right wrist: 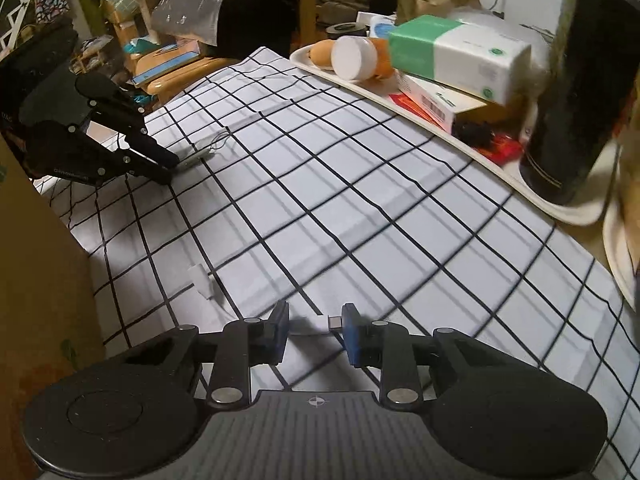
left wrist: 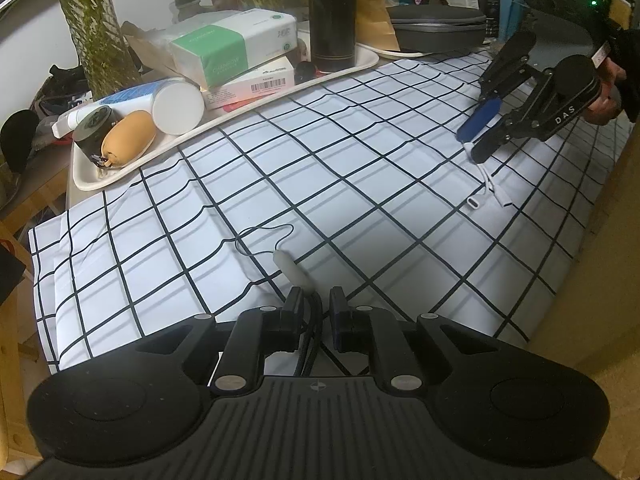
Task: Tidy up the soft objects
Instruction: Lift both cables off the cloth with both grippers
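A black-and-white checked cloth (left wrist: 360, 168) covers the table. My left gripper (left wrist: 317, 300) rests low on it, shut on a black cable (left wrist: 314, 322). The cable's greyish plug (left wrist: 289, 268) and a thin wire loop (left wrist: 256, 236) stick out past the fingertips. In the right wrist view the left gripper (right wrist: 172, 168) sits at the far left with that plug (right wrist: 192, 161) at its tips. My right gripper (right wrist: 316, 322) is shut on a white cable (right wrist: 308, 325) whose metal connector touches the right pad. The cable's white plugs (right wrist: 202, 280) lie on the cloth. From the left wrist, the right gripper (left wrist: 469, 146) is at the far right, held by a hand.
A long cream tray (left wrist: 192, 134) borders the cloth at the back. It holds a green-and-white tissue pack (left wrist: 232, 44), a white tube, an orange pouch (left wrist: 128, 136) and a tall black cylinder (left wrist: 332, 12). A cardboard wall (left wrist: 612, 260) stands along the near side.
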The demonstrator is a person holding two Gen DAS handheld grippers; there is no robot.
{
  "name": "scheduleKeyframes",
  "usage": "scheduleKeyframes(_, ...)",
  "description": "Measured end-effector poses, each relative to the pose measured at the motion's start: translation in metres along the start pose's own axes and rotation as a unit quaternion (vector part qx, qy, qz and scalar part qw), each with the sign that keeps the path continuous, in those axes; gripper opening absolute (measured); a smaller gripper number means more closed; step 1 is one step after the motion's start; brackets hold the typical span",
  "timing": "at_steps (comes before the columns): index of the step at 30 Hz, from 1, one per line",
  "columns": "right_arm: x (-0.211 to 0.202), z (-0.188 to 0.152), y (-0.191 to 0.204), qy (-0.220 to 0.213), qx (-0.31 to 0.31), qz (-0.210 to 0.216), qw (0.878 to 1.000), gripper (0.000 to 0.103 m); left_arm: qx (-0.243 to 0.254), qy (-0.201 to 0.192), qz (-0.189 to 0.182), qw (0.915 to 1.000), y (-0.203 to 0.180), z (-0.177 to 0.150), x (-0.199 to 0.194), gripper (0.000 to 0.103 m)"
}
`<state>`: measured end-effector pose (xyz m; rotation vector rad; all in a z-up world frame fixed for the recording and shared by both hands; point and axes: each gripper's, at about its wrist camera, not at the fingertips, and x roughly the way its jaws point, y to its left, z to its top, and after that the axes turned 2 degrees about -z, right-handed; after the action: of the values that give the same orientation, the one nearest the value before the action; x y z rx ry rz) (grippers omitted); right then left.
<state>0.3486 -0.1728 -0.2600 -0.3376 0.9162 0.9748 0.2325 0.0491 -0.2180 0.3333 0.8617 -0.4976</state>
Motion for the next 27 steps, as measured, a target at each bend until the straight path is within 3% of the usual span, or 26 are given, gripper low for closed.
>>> scheduleKeyframes(6, -0.011, -0.007, -0.01, 0.009, 0.05, -0.028, 0.998, 0.031, -0.001, -0.001, -0.001, 1.0, 0.001, 0.0, 0.0, 0.014)
scheduleKeyframes(10, -0.031, -0.015, -0.027, -0.015, 0.127, -0.035, 0.991, 0.03, -0.002, -0.005, -0.001, 1.0, 0.0, 0.0, -0.002, 0.014)
scheduleKeyframes(14, -0.048, -0.016, -0.03, -0.033, 0.154, -0.062, 0.986, 0.03, -0.006, -0.01, -0.005, 0.9999, 0.002, 0.002, -0.005, 0.015)
scheduleKeyframes(16, -0.053, -0.016, -0.028, -0.034, 0.16, -0.079, 0.983, 0.03, -0.012, -0.014, -0.005, 0.9998, 0.004, 0.003, -0.006, 0.037)
scheduleKeyframes(19, -0.058, -0.018, -0.025, -0.031, 0.176, -0.097, 0.979, 0.03, -0.028, -0.026, -0.001, 0.9993, 0.008, 0.005, -0.01, 0.057)
scheduleKeyframes(23, -0.063, -0.022, -0.025, -0.031, 0.197, -0.111, 0.974, 0.03, -0.044, -0.017, -0.012, 0.9988, 0.01, 0.011, -0.004, 0.058)
scheduleKeyframes(27, -0.065, -0.021, -0.025, -0.025, 0.206, -0.137, 0.969, 0.03, -0.022, 0.009, 0.008, 0.9997, 0.002, 0.011, 0.01, 0.057)
